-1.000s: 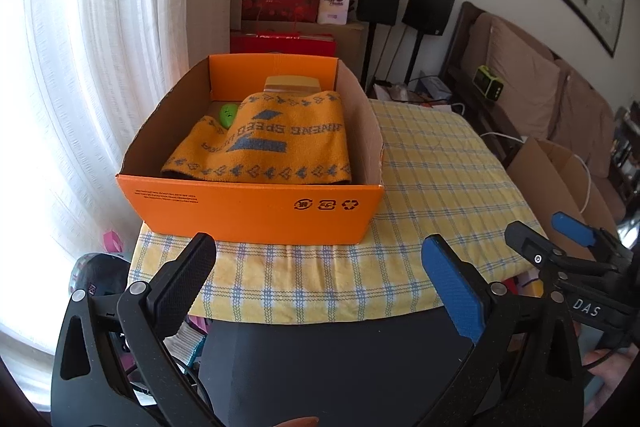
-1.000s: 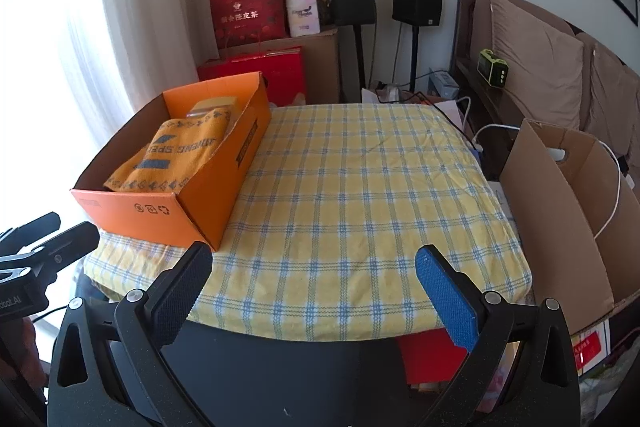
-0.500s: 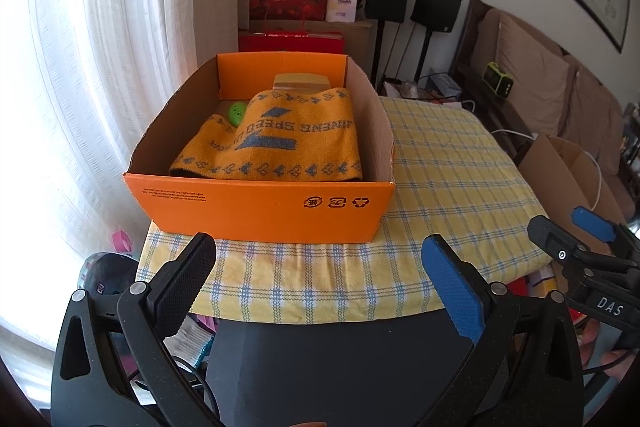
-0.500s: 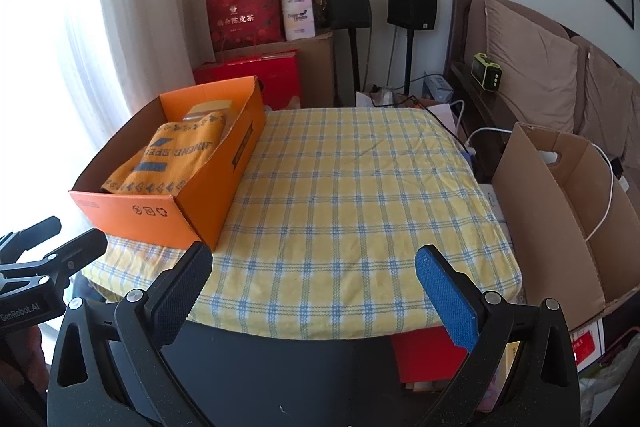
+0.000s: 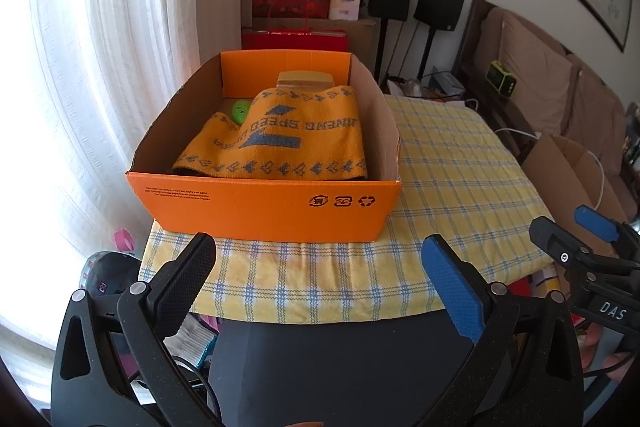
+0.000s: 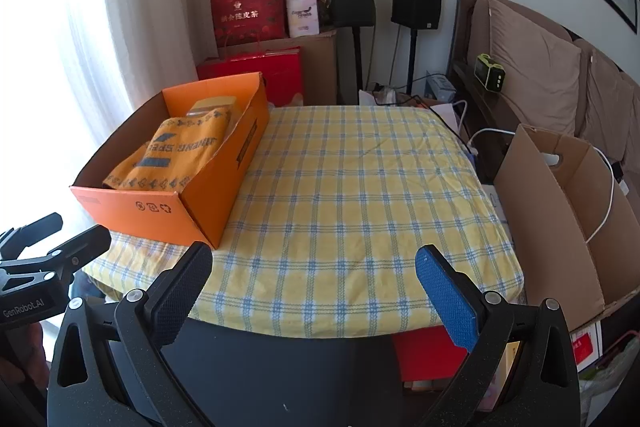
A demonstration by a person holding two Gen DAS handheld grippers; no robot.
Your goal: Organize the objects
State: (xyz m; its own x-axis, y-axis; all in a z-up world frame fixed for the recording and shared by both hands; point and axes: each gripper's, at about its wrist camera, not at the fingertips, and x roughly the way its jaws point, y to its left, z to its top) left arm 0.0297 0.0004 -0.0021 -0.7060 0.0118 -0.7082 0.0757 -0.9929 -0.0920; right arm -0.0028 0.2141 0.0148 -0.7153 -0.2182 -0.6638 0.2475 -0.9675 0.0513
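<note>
Your left tongs [image 5: 318, 267] are released, fingers spread wide with nothing between them, held off the near edge of the tabletop [image 5: 460, 163] and facing the orange box [image 5: 264, 205]. Your right tongs [image 6: 314, 277] are also released and empty, held off the near edge further right, over the bare yellow plaid cloth [image 6: 360, 187]. The orange box sits on the tabletop's near left corner, its long side running back along the left edge; its front wall is close to the near edge. Inside it an orange knitted towel [image 5: 280, 139] with grey lettering lies draped over most of the contents, reaching the front wall. A small green object [image 5: 241, 110] shows at the towel's back-left, partly covered. A tan box-shaped item [image 5: 306, 79] stands against the box's back wall; the towel hides its lower part. Rest of the tabletop, right of the box, carries only the cloth. In the left wrist view the right tongs show at the right edge, beside the tabletop's near right corner. An open brown cardboard carton [image 6: 560, 211] stands on the floor off the right edge, with a white cable [image 6: 604, 211] hanging into it. Red gift bags [image 6: 248, 13] and two black speakers [image 6: 416, 1] sit behind the far edge.
</note>
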